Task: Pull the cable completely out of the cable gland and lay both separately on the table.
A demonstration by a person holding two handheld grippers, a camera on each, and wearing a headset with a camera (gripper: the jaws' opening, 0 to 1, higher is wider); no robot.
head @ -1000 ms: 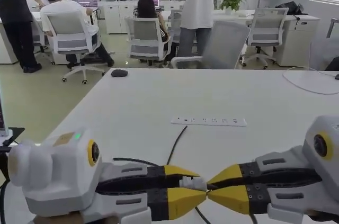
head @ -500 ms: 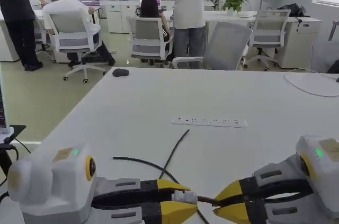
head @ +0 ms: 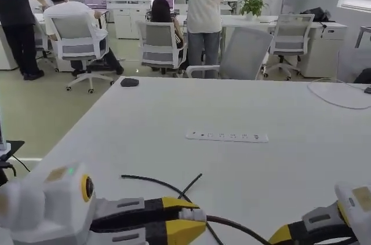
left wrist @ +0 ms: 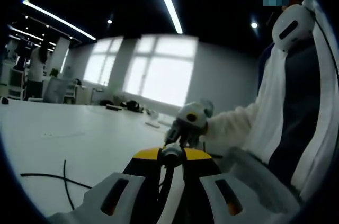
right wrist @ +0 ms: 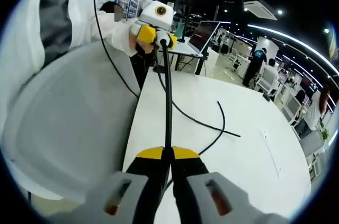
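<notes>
In the head view, my left gripper (head: 200,218) is on the near side of the power strip (head: 227,136) on the white bench (head: 174,112). Its yellow jaws are clamped on the white cable gland (head: 192,215). The black cable (head: 232,225) leaves the gland toward my right gripper (head: 277,238), also nearer me than the strip. The strip's markings are too small to read.

In the left gripper view, the jaws pinch the gland, and slack cable lies on the bench toward the strip.

In the right gripper view, the jaws are closed tight on the cable. It runs straight to the gland and is not yet out of it.
</notes>
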